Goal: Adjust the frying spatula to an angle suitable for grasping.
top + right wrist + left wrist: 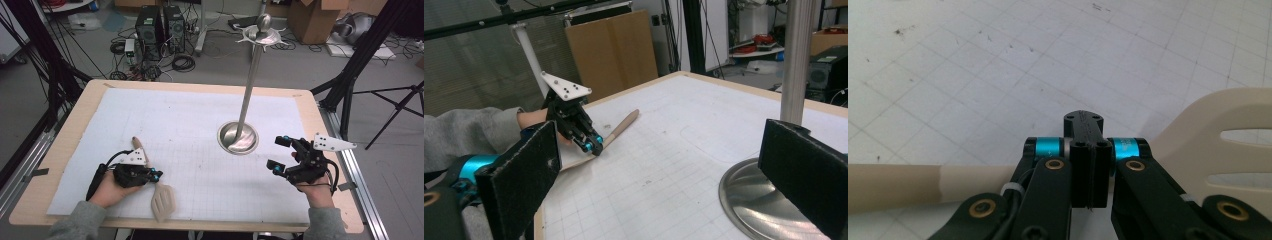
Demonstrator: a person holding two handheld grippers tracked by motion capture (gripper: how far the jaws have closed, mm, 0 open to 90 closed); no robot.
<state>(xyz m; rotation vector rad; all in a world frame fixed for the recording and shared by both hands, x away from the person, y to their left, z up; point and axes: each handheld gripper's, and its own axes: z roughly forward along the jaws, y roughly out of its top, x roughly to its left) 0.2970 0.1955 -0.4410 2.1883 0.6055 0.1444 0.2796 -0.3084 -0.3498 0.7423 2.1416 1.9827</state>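
text: none legible | labels, brands, numbers, signs: none readable in any view | mat on tabletop: printed grid lines only, no characters

The spatula (159, 192) is pale beige, with a long round handle and a flat, slotted blade. It lies flat on the white gridded sheet at the near left of the bench, the blade toward the near edge and the handle running away toward the far side. Its handle shows two tones, slightly darker toward the tip.
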